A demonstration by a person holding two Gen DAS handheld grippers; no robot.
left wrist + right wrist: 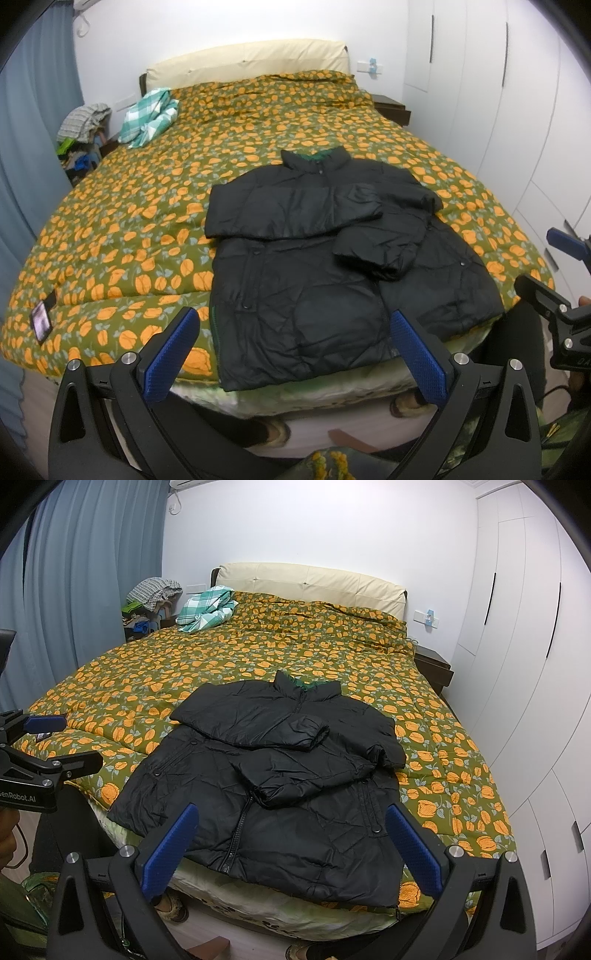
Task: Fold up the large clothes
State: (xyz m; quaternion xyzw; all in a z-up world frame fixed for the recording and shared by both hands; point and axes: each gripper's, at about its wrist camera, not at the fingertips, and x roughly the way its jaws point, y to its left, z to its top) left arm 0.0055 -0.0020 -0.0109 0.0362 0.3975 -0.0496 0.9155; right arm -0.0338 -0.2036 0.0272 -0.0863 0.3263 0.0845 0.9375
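Black puffer jacket [266, 786] lies flat at the foot edge of the bed [258, 657], sleeves crossed over its chest; looks light, puffy, slippery, so best pinched at hem corners; left gripper [291, 339] and right gripper [291, 834] both spread wide, empty, just short of the hem

I stand at the foot of a bed [258, 657] covered in an olive quilt [147, 206] printed with orange flowers. A cream padded headboard [306, 579] rests against a white wall [295, 524]. Blue curtains [85, 583] hang on my left, with a heap of clothes [155, 589] piled in the corner beside them. White wardrobe doors [517, 627] fill the right side, and a dark nightstand [434, 664] sits next to the bed.
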